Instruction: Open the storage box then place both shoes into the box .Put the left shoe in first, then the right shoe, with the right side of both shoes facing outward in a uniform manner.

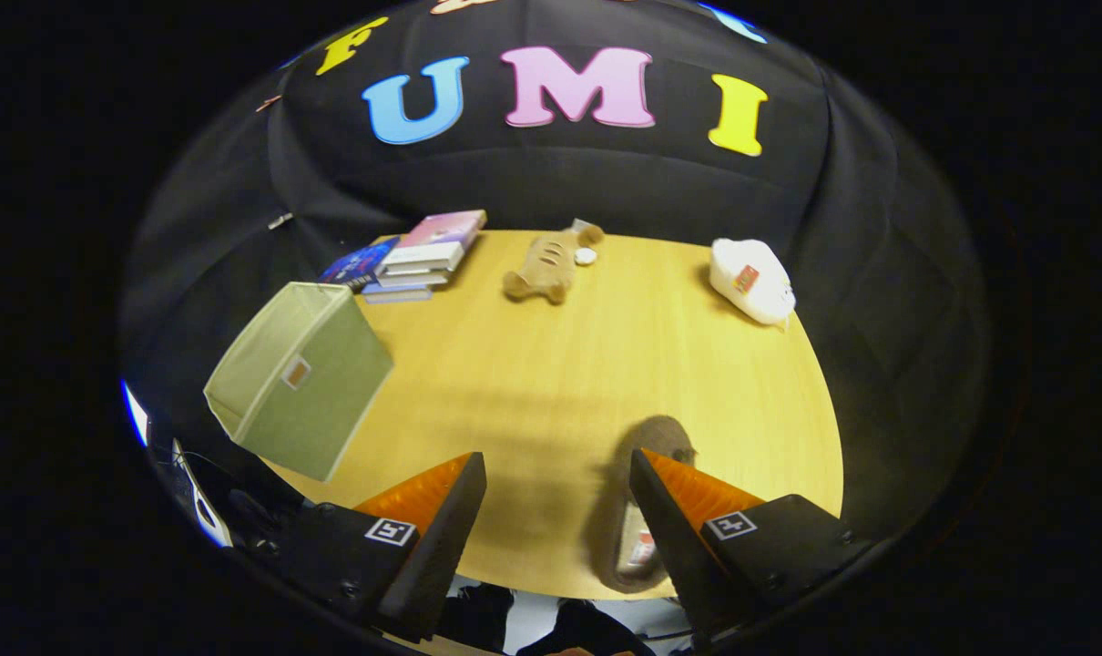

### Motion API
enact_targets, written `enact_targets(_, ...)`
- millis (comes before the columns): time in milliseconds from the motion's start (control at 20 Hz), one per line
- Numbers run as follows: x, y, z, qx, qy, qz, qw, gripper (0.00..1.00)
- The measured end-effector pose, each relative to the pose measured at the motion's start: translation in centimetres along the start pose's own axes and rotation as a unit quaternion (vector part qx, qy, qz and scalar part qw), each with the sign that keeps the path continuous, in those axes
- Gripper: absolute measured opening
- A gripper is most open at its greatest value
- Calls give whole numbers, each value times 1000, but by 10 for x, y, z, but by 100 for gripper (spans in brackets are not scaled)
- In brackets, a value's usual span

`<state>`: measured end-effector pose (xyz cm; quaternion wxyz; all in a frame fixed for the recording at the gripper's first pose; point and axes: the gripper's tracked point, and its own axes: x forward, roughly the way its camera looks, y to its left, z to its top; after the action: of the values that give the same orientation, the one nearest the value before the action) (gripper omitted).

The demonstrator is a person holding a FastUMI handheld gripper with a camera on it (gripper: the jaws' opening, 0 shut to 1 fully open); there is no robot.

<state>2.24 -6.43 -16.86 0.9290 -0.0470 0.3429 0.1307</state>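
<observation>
Gripper [557,474] fingers apart, empty; brown shoe [637,510] by right finger.

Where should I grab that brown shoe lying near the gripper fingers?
Grip the brown shoe across its collar rim, from above. It lies sole-down on the table, opening upward, partly behind one finger of the open hand-held gripper, so the rim is probably the easiest edge.

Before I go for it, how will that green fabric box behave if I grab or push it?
The green fabric box looks like thin cloth, so its walls probably flex under a pinch. It seems light and may slide on the smooth wooden table. It hangs over the table's edge, so a push might tip it off. The claw is open, holding nothing.
</observation>
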Motion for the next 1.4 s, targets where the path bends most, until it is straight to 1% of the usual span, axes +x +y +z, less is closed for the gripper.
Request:
enact_targets(150, 13, -55, -40, 3, 36, -25, 999, 99)
enact_targets(250, 26, -82, -62, 6, 60, -33, 998, 99)
enact_targets(400, 47, -100, -88, 25, 102, -21, 994, 99)
enact_targets(600, 81, -103, -89, 61, 102, 2, 993, 99)
enact_targets(700, 97, -103, -92, 84, 115, -1, 990, 90)
enact_targets(750, 102, -103, -90, 98, 113, -7, 989, 71)
enact_targets(800, 103, -101, -86, 109, 108, -10, 988, 56)
enact_targets(850, 103, -103, -87, 110, 106, -25, 988, 40)
enact_targets(950, 99, -103, -90, 110, 107, -40, 987, 22)
enact_targets(1000, 99, -104, -89, 111, 109, -47, 987, 18)
enact_targets(1050, 98, -100, -92, 113, 111, -47, 986, 11)
enact_targets(1150, 92, -91, -92, 126, 113, -41, 985, 7)
enact_targets(1300, 75, -80, -80, 156, 98, -53, 981, 7)
enact_targets(1400, 60, -66, -63, 167, 85, -54, 981, 7)
